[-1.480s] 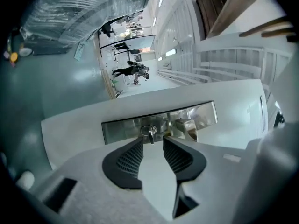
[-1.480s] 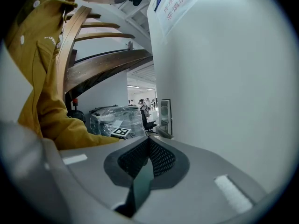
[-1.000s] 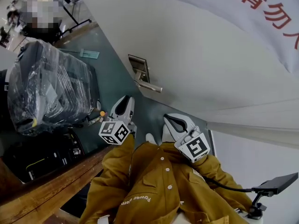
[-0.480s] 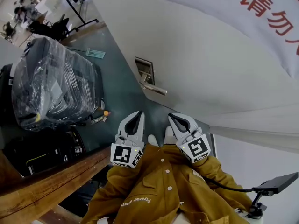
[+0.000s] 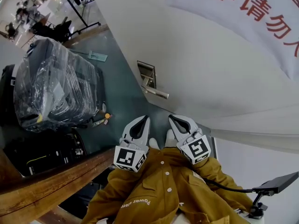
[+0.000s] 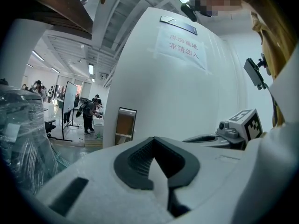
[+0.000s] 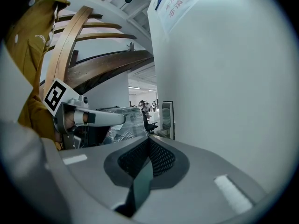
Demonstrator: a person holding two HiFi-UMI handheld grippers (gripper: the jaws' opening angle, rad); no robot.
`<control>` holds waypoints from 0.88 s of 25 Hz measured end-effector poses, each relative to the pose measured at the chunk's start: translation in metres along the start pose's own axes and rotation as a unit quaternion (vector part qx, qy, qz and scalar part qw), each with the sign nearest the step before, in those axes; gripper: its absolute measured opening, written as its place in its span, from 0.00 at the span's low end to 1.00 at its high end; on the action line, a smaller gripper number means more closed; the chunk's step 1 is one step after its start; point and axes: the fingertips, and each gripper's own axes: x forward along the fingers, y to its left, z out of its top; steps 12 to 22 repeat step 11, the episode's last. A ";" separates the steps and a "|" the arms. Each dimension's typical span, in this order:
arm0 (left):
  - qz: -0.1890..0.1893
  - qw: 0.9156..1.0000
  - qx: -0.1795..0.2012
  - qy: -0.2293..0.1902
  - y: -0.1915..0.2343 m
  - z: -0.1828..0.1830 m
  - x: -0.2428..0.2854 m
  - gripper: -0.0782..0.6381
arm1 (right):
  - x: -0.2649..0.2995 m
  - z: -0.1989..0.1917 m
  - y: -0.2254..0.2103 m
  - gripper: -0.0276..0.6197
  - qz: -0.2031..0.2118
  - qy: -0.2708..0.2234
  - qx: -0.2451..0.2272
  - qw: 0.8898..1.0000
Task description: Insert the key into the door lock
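The metal lock plate (image 5: 147, 73) with its lever handle (image 5: 158, 94) sits on the white door, ahead of both grippers. It also shows as a brownish plate (image 6: 125, 125) in the left gripper view and as the lock plate (image 7: 167, 119) in the right gripper view. My left gripper (image 5: 141, 121) and right gripper (image 5: 176, 120) are held side by side, short of the handle and pointing toward the door. The left gripper (image 6: 154, 141) is shut, as is the right gripper (image 7: 148, 141). I see no key between either pair of pads, nor anywhere else.
A black suitcase wrapped in clear film (image 5: 56, 85) stands on the floor at the left, with a small orange object (image 5: 107, 116) beside it. A wooden rail (image 5: 51, 185) runs along the lower left. A white sign with red characters (image 5: 261, 13) hangs on the door. People stand far off.
My left gripper has moved right from beside the suitcase, risen, and now sits next to the right gripper with its jaws closed. The right gripper has stayed where it was.
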 end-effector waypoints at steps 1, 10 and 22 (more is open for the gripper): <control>-0.002 1.000 -0.002 0.001 -0.001 0.000 0.000 0.11 | -0.001 0.000 0.000 0.05 0.000 0.000 0.000 1.000; -0.012 1.000 0.000 0.001 -0.003 0.003 0.000 0.11 | 0.001 0.001 0.001 0.05 0.001 -0.004 -0.001 1.000; -0.013 1.000 0.000 0.001 -0.003 0.004 0.000 0.11 | 0.001 0.001 0.001 0.05 0.002 -0.004 -0.001 1.000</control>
